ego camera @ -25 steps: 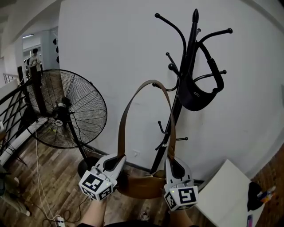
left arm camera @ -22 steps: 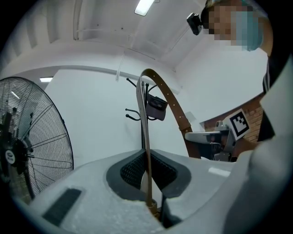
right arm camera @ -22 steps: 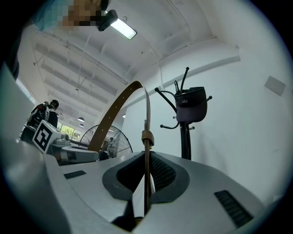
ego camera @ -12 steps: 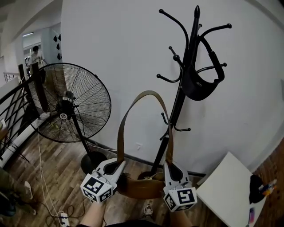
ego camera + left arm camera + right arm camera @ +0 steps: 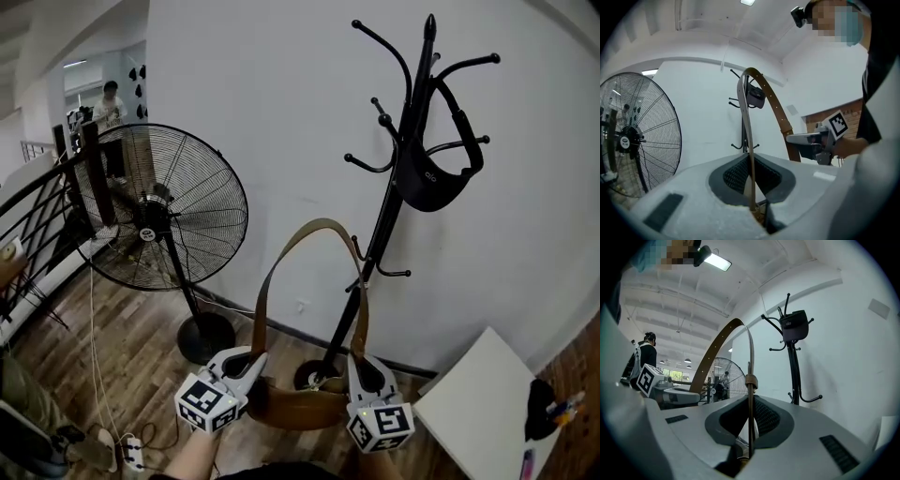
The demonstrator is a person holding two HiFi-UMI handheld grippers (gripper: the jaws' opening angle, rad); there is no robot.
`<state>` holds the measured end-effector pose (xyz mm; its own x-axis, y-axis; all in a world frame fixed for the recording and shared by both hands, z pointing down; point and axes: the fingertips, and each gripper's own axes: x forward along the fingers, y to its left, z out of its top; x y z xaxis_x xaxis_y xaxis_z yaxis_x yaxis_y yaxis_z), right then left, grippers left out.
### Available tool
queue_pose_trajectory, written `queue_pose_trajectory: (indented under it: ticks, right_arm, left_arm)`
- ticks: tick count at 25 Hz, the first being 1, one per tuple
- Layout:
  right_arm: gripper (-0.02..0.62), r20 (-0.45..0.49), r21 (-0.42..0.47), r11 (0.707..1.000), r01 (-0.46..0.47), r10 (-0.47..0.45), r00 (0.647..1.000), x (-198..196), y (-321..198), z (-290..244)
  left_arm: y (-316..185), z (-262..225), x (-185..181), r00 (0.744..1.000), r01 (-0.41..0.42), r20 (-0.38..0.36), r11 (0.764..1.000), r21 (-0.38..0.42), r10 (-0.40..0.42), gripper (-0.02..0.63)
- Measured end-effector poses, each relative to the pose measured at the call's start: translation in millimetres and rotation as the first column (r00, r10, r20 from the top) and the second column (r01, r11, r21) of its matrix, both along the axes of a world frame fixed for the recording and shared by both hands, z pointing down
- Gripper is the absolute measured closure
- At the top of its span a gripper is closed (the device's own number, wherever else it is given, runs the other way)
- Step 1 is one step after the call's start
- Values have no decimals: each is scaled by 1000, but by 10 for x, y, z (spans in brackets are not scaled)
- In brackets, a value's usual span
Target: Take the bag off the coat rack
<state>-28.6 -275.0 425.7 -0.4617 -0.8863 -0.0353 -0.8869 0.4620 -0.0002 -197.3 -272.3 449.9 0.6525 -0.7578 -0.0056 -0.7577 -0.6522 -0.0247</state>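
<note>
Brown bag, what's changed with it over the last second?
The brown bag has sunk: its strap loop, level with a hook on the coat rack before, now arches below it. The left gripper and right gripper lowered with it, jaws still shut on the strap. The black bag still hangs there.

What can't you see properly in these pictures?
- Head view: the brown bag is partly hidden behind the left gripper and the right gripper.
- Both gripper views: only its strap shows; the gripper bodies hide the rest.
- Head view: the black bag's print is too small to read.
</note>
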Motion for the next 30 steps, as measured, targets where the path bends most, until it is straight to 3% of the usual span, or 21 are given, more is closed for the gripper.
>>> queue_pose_trajectory:
  ticks: [15, 30]
  right_arm:
    - [568, -38, -116, 985, 130, -136, 990, 377, 147, 379]
    - [568, -82, -220, 943, 249, -273, 959, 572, 439, 852]
  left_arm:
    - [263, 336, 402, 992, 119, -40, 988, -103, -124, 592]
    - [713, 754, 706, 968, 236, -34, 952, -192, -247, 592]
